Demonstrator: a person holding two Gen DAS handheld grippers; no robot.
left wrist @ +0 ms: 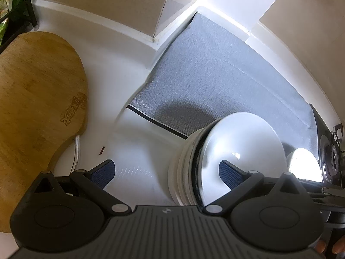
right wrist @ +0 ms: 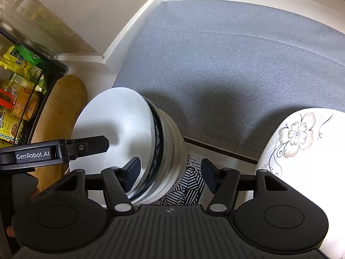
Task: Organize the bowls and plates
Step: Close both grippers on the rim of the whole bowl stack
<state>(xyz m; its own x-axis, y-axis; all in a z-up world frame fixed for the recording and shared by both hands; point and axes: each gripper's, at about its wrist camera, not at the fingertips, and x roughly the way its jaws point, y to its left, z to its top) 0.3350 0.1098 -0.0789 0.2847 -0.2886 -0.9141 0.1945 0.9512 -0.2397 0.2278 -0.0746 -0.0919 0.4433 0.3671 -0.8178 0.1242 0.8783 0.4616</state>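
A stack of white bowls (left wrist: 237, 151), one with a dark patterned rim, stands at the near edge of a grey mat (left wrist: 215, 82); it shows in the right wrist view (right wrist: 120, 129) too. My left gripper (left wrist: 167, 172) is open around the stack's left side, its right finger inside the top bowl. My right gripper (right wrist: 170, 172) is open around the stack's right side, its left finger inside the top bowl. A white plate with a flower pattern (right wrist: 301, 151) lies at the right. The left gripper's finger (right wrist: 90, 145) shows in the right wrist view.
A wooden cutting board (left wrist: 36, 108) lies at the left on the white counter (left wrist: 112, 69). A black rack with food packets (right wrist: 19, 82) stands far left. A gas stove burner (left wrist: 330, 157) sits at the right. A black-and-white patterned cloth (right wrist: 187, 183) lies under the stack.
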